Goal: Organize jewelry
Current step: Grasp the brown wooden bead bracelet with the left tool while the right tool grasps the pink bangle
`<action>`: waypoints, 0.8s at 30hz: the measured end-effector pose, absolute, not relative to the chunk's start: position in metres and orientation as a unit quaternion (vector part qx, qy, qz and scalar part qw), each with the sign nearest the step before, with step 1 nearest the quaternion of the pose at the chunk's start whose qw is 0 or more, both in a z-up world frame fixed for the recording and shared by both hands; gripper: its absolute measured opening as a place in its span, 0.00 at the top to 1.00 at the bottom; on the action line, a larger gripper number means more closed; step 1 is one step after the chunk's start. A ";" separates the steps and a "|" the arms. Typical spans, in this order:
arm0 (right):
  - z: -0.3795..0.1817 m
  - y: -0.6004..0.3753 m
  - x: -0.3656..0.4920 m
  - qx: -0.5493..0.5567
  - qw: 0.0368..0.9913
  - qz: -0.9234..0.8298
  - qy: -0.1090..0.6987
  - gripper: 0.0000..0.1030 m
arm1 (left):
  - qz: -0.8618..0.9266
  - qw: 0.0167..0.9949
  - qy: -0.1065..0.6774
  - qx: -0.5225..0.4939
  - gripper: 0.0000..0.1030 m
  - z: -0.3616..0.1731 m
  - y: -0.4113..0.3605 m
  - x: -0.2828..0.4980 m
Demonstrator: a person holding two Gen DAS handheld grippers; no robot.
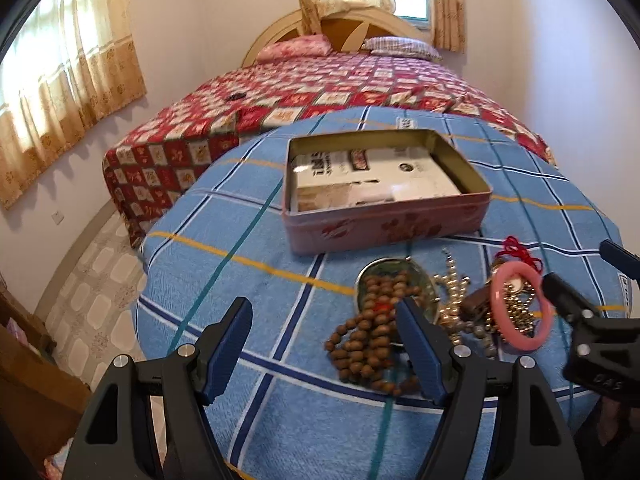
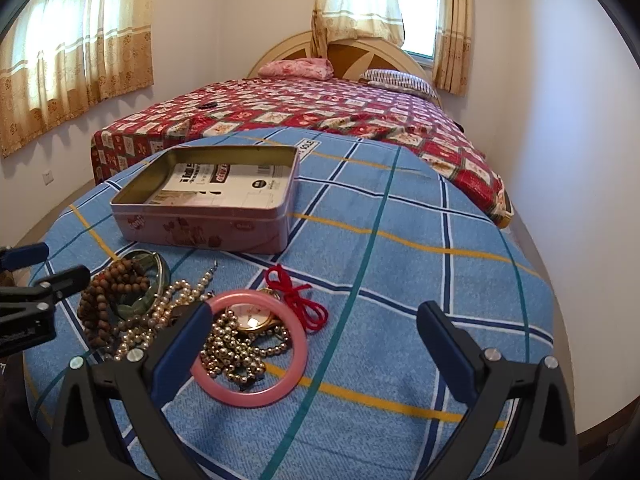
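The left tool (image 1: 324, 346) hung with its jaws spread wide and nothing between them, above the blue checked cloth (image 1: 248, 248) that covered the counter. Its right finger (image 1: 420, 352) stood in front of the brown wooden bead string (image 1: 368, 340), hiding part of it; whether it touched the beads could not be told. The right tool (image 2: 316, 344) was likewise released and empty, its left finger (image 2: 180, 348) just beside the pink bangle (image 2: 250, 346), masking the bangle's left edge.

The jewelry lay heaped together near the counter's front edge. The wooden beads draped over a green bangle (image 2: 150, 276). Next to them tangled a pearl strand (image 2: 176, 300). Inside the pink bangle sat golden bead chains (image 2: 234, 344) and a gold watch (image 2: 252, 320). A red cord (image 2: 298, 296) lay knotted just behind the bangle.

Behind the heap, apart from it, stood an open pink tin (image 1: 384, 220) with a printed white carton (image 1: 360, 176) lying in it. Beyond the counter stretched a bed (image 2: 320, 108) with a red patterned cover, two pillows, and curtained windows (image 2: 72, 40).
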State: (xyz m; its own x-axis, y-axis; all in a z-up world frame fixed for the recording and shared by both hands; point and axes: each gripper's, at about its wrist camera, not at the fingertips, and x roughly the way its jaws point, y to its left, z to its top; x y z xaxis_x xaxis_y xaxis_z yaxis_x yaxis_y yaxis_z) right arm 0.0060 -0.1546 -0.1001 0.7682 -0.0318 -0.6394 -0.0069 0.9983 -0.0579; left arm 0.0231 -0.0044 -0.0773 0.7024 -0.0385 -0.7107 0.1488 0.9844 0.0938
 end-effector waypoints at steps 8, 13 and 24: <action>-0.102 -0.153 0.010 -0.042 0.940 -0.012 0.337 0.00 | -0.069 0.905 0.410 0.089 0.41 -0.100 -0.018 0.032; -0.107 -0.160 0.015 -0.029 0.937 -0.012 0.349 0.08 | -0.091 0.901 0.417 0.078 0.64 -0.106 -0.020 0.035; -0.114 -0.157 0.018 -0.021 0.931 0.016 0.365 0.29 | -0.121 0.909 0.393 0.070 0.86 -0.083 -0.019 0.027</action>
State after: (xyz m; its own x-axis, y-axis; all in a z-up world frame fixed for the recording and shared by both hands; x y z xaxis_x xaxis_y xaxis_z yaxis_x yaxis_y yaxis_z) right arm 0.0177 -0.1571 -0.1136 0.7337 0.0141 -0.6793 -0.0454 0.9986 -0.0283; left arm 0.0271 -0.0194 -0.0832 0.6610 -0.1652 -0.7319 0.2759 0.9606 0.0323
